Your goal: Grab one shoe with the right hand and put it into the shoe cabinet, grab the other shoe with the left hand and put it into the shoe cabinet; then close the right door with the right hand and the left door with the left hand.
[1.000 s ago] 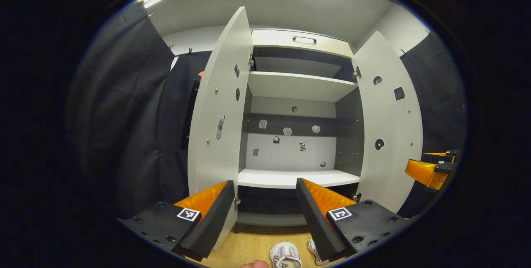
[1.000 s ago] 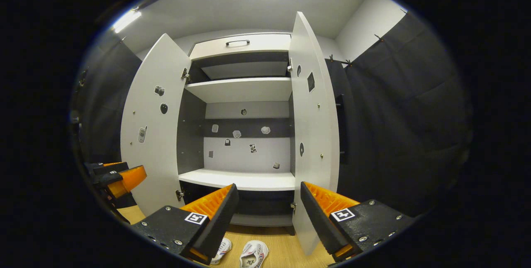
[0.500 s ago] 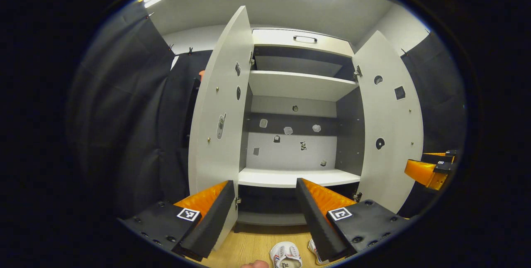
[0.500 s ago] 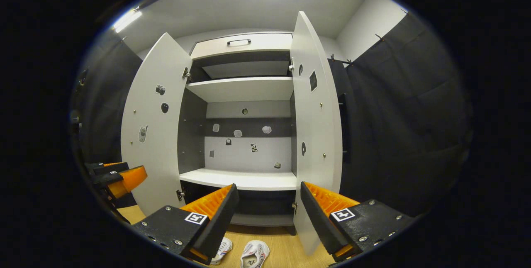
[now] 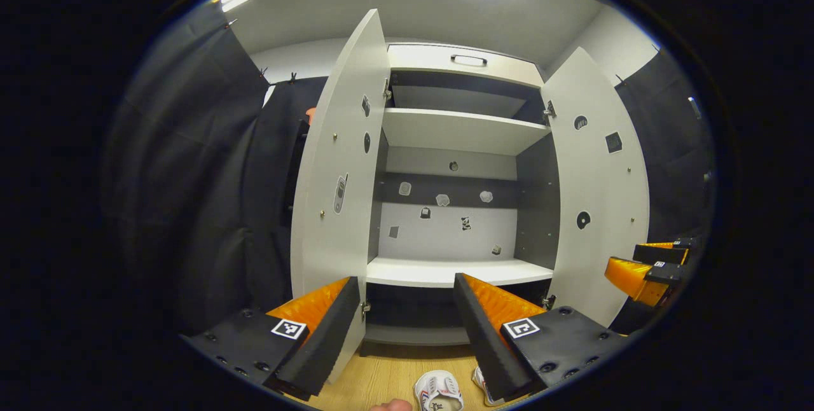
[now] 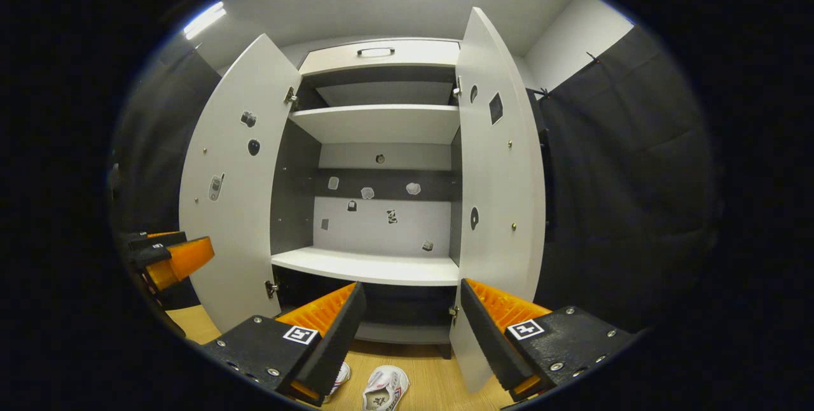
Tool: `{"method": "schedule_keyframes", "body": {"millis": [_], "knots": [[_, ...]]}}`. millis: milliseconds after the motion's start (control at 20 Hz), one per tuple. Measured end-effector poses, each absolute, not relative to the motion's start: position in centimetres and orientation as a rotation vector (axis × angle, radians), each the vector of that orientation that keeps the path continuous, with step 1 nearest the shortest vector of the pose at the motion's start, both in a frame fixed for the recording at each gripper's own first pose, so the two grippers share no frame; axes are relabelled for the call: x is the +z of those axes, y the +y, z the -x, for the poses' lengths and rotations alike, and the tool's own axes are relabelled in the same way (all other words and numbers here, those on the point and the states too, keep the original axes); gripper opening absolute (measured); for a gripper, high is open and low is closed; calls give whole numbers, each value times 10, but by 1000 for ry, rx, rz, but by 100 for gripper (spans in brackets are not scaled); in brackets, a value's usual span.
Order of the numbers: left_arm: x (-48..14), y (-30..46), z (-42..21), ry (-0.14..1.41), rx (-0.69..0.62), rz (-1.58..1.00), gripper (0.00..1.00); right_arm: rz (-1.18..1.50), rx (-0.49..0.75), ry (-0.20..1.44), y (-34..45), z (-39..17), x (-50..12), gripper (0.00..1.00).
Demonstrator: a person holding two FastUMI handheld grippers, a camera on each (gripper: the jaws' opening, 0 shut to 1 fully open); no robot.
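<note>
Since half a second ago the right gripper has gone forward and tipped a little down; the left gripper has almost not moved.

Both shoes, one shoe and the other shoe, lie side by side on the wooden floor just in front of the shoe cabinet, not yet picked up. The right gripper hangs above them with its jaws spread and nothing between them. I judge it is starting to reach for its shoe, which comes first in the task. The left gripper waits over the same pair, its jaws also spread and empty. The left door and the right door both stand wide open, so the way to the white lower shelf is free for the shoes.
</note>
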State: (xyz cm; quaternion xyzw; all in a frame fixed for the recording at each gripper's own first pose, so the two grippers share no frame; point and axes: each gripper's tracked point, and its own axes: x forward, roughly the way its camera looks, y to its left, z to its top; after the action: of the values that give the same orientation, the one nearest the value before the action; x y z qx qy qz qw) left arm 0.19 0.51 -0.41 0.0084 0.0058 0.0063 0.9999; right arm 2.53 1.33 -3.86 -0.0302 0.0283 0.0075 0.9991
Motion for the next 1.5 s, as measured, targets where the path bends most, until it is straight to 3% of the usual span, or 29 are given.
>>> {"method": "schedule_keyframes", "body": {"millis": [350,450,900,1500], "knots": [[-11,9,0,23,25,-23,99,103,32,239,22,-43,-142,93],[-13,9,2,30,25,-16,96,106,38,313,23,-44,-183,92],[-16,16,5,41,41,-8,96,98,51,605,24,-22,-332,93],[-20,20,4,54,47,-14,96,113,-1,811,0,-32,-430,91]]}}
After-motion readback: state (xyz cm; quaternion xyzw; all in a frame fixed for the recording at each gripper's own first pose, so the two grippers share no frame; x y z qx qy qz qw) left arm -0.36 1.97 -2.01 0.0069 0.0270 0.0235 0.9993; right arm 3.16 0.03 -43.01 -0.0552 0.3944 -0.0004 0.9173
